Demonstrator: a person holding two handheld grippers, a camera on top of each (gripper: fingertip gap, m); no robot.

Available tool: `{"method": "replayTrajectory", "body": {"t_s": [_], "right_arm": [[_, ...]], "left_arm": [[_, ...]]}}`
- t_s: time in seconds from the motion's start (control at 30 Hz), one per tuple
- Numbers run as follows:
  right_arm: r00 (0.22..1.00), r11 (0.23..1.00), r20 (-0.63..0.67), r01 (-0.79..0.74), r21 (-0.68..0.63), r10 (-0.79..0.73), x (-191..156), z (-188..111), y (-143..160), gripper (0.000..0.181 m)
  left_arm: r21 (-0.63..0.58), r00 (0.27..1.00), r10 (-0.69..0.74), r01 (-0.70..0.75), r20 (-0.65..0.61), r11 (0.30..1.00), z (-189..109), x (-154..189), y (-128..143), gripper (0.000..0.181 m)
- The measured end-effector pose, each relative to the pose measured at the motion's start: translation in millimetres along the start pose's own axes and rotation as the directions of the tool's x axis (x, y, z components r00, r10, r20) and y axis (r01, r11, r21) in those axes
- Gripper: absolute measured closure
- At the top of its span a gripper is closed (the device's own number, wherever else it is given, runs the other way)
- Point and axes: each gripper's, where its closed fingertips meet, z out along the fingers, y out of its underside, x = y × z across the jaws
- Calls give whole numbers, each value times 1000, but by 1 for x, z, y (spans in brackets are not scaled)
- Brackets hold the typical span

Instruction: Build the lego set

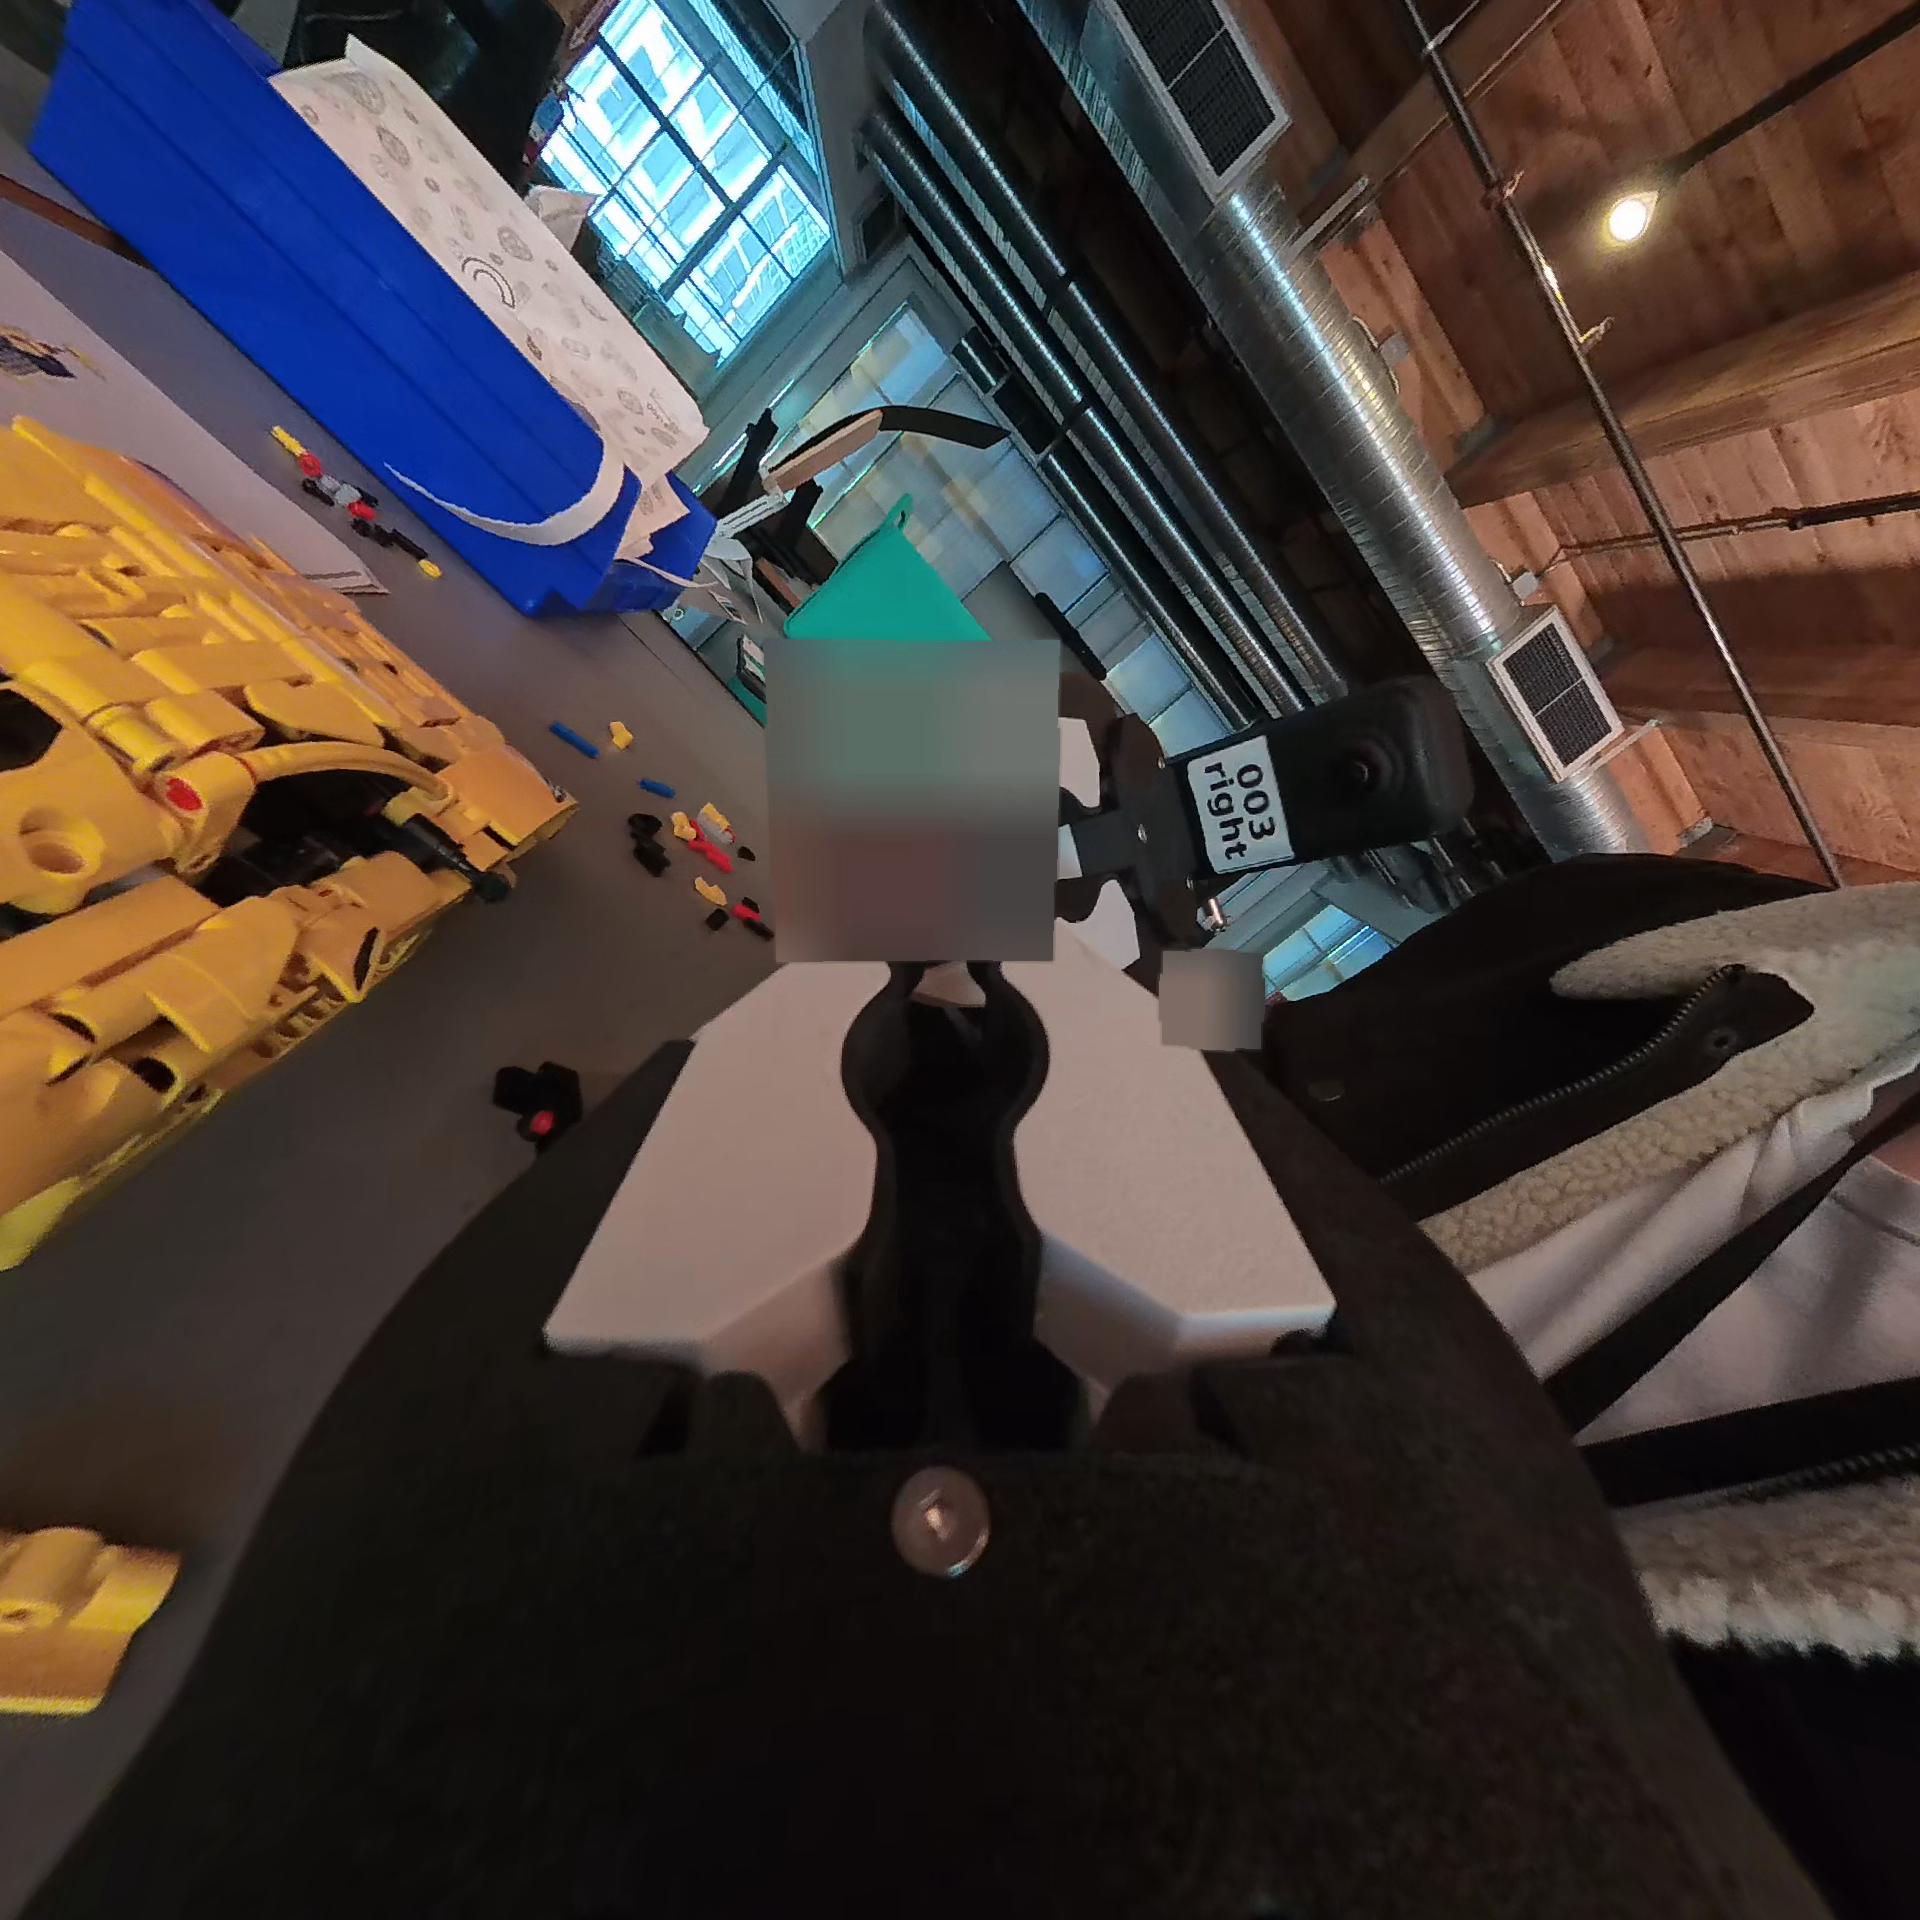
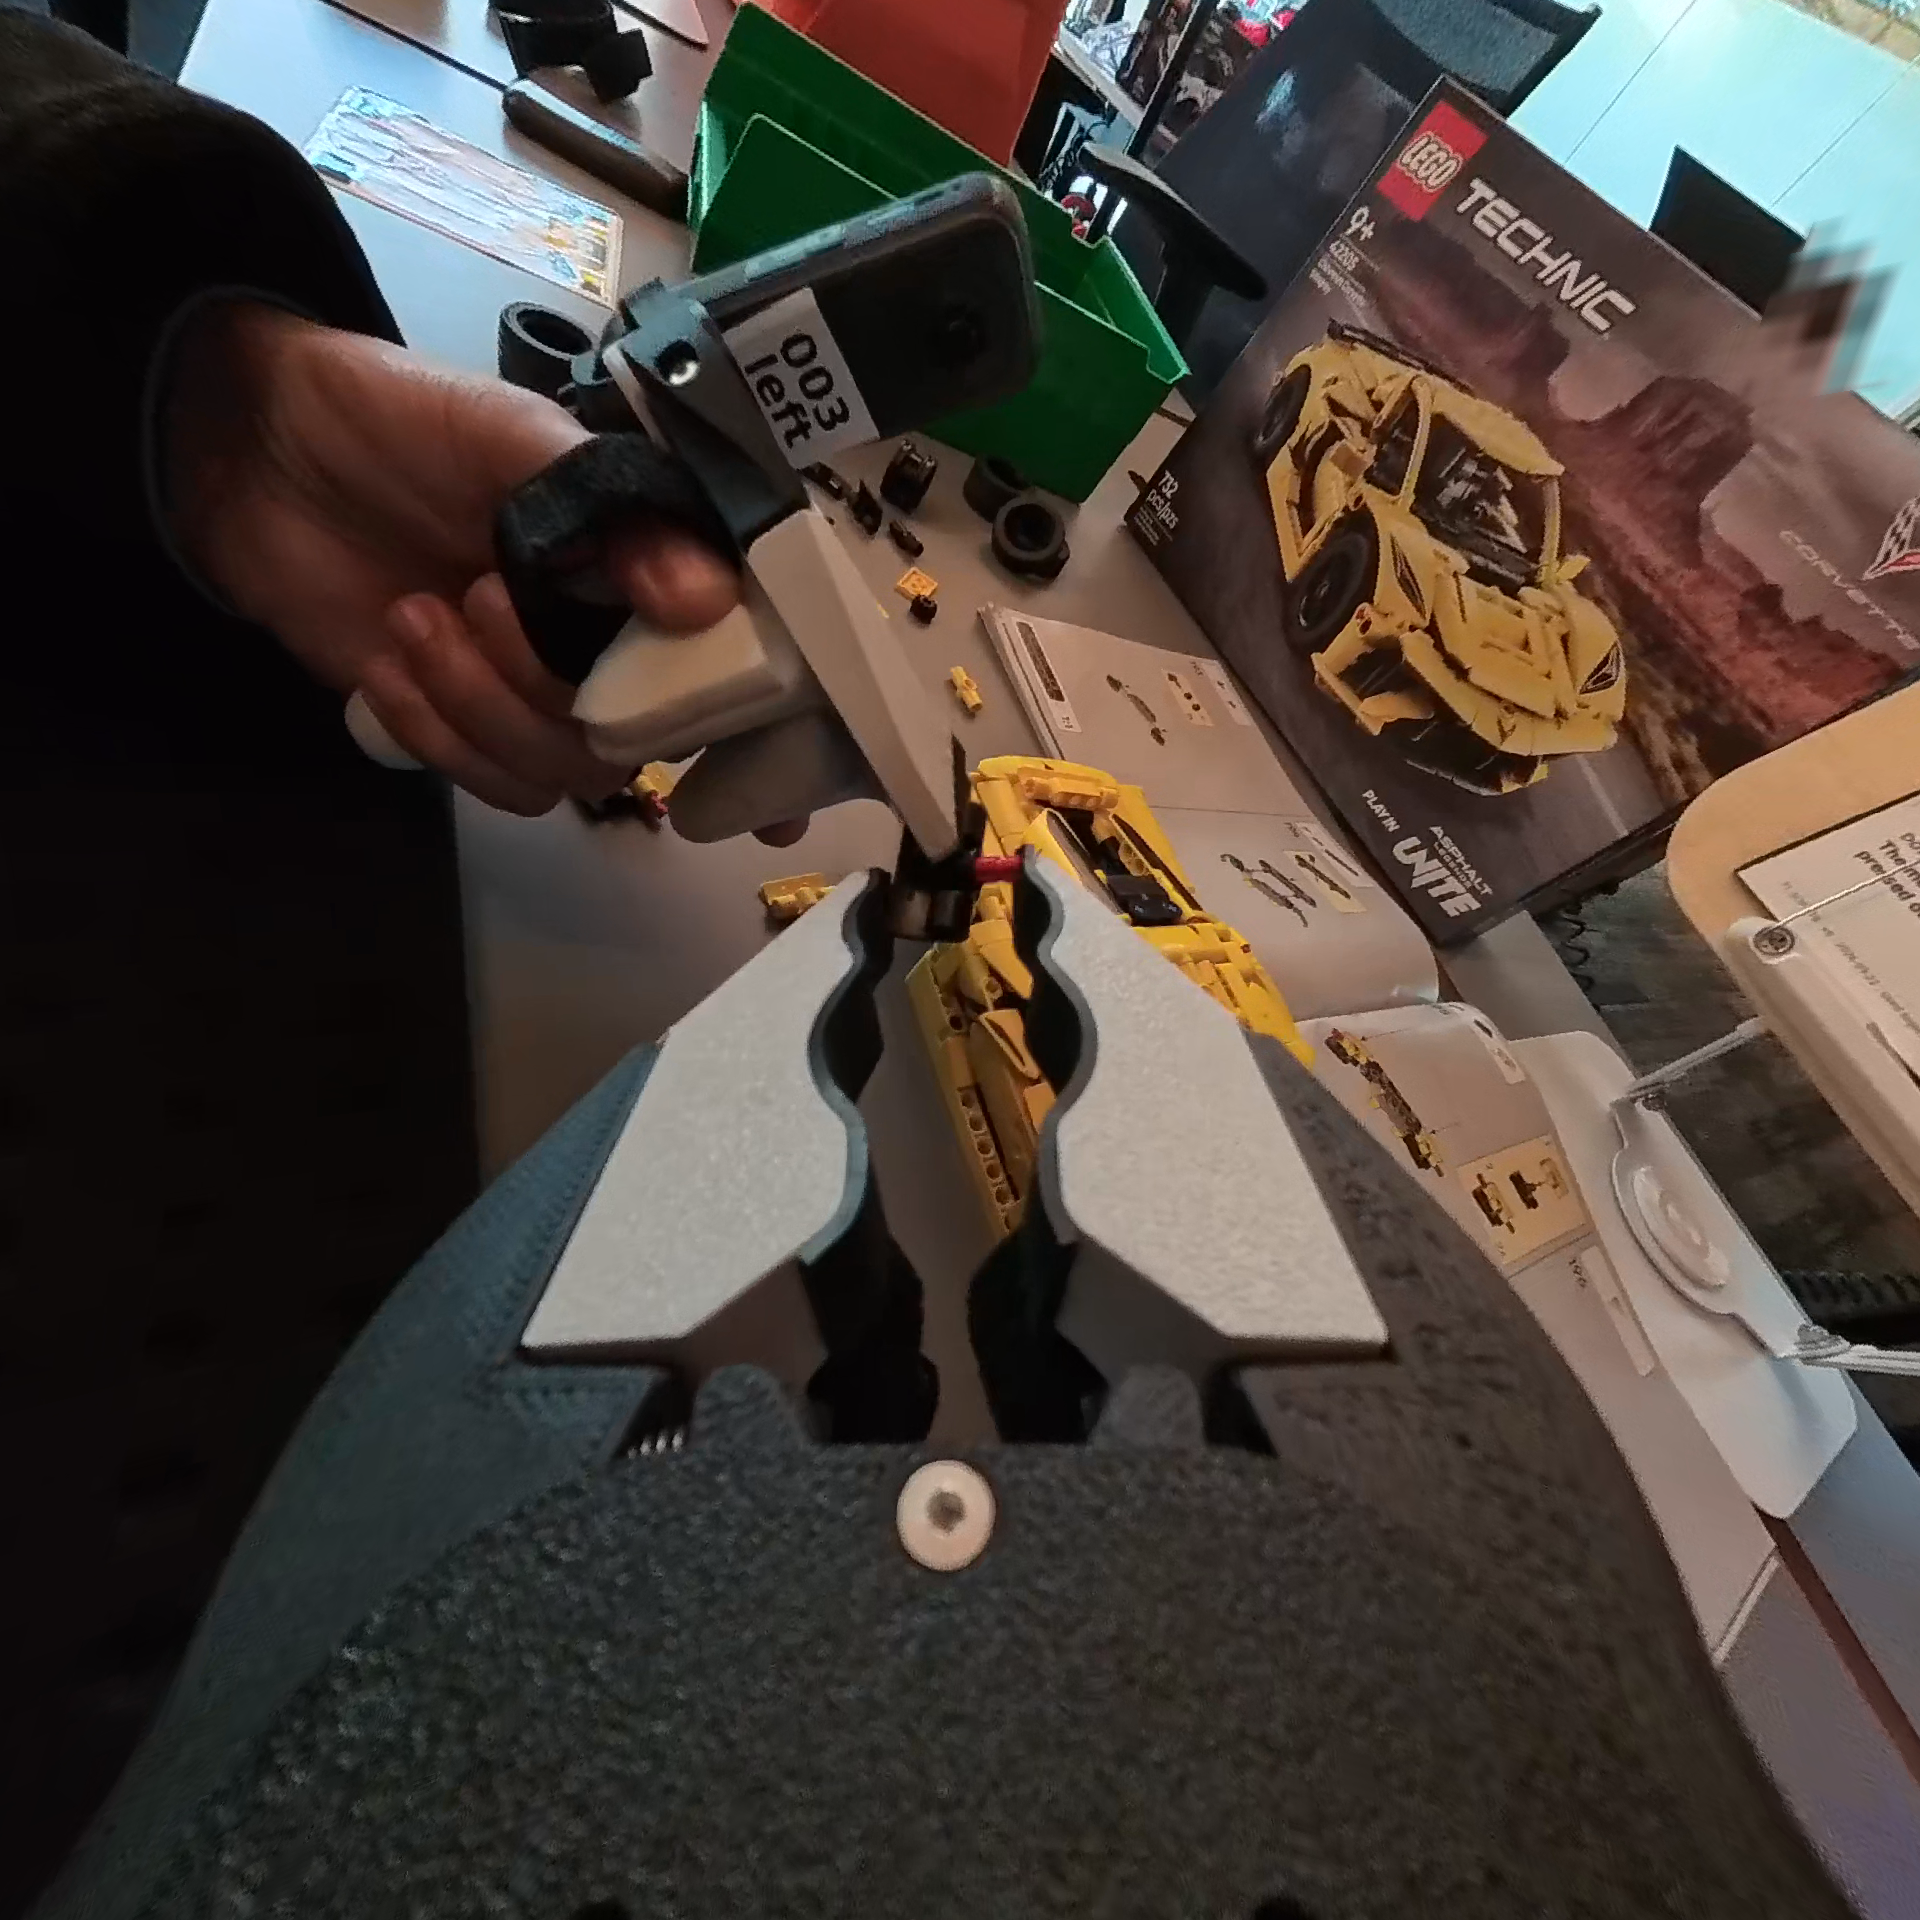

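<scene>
The yellow lego car [image 2: 1049, 935] lies on the grey table; in the left wrist view it sits at the left [image 1: 208, 831]. My left gripper [image 2: 940, 862], held in a hand, is shut on a small black piece [image 2: 930, 914] with a red pin [image 2: 995, 865] sticking out, above the car. In its own view the left gripper [image 1: 948, 982] shows closed fingers, the tip partly under a blur patch. My right gripper [image 2: 951, 883] has its jaws apart, one tip on each side of that piece. Whether they touch it is unclear. The right gripper's camera mount [image 1: 1174, 821] faces the left one.
Loose small pieces [image 1: 707, 842] and a blue bin [image 1: 343, 301] lie beyond the car. A green bin [image 2: 935, 312], black tyres [image 2: 1029, 535], the open instruction booklet [image 2: 1195, 748] and the set's box [image 2: 1538, 540] stand behind. A person's jacket [image 1: 1662, 1143] is close on the right. Less than 4 cm separates the two grippers' tips.
</scene>
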Motion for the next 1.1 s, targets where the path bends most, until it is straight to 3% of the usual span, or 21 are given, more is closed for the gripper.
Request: {"method": "replayTrajectory", "body": {"t_s": [0.23, 0.43, 0.53, 0.6, 0.67, 0.77, 0.83, 0.93, 1.1], "right_arm": [[999, 999, -9, -37, 34, 37, 3, 2, 0, 157], [925, 909, 88, -379, 173, 369, 23, -19, -6, 138], [807, 777, 199, -589, 223, 555, 37, -33, 2, 160], [687, 661, 327, -722, 205, 649, 36, -34, -1, 155], [595, 567, 430, -797, 207, 679, 36, -37, -10, 161], [472, 482, 511, -867, 124, 718, 27, -30, -9, 159], [448, 465, 524, -879, 107, 725, 27, -30, -9, 163], [470, 461, 499, -874, 151, 728, 35, -33, -7, 167], [472, 499, 521, -861, 100, 711, 19, -24, -10, 164]], "left_arm": [[10, 1000, 16, -17, 20, 1000, 0, -2, -3, 176], [77, 979, 157, -168, 128, 983, -11, -4, -22, 175], [129, 964, 242, -255, 106, 958, -12, 12, -30, 175], [168, 964, 256, -265, 73, 949, -12, 20, -34, 175], [205, 971, 234, -238, 44, 949, -15, 24, -38, 175], [252, 985, 170, -166, 6, 953, -20, 22, -43, 175], [261, 991, 137, -130, -6, 956, -21, 19, -44, 175], [263, 992, 128, -123, -3, 957, -21, 18, -44, 175], [247, 989, 147, -145, 11, 958, -18, 18, -42, 175]]}}
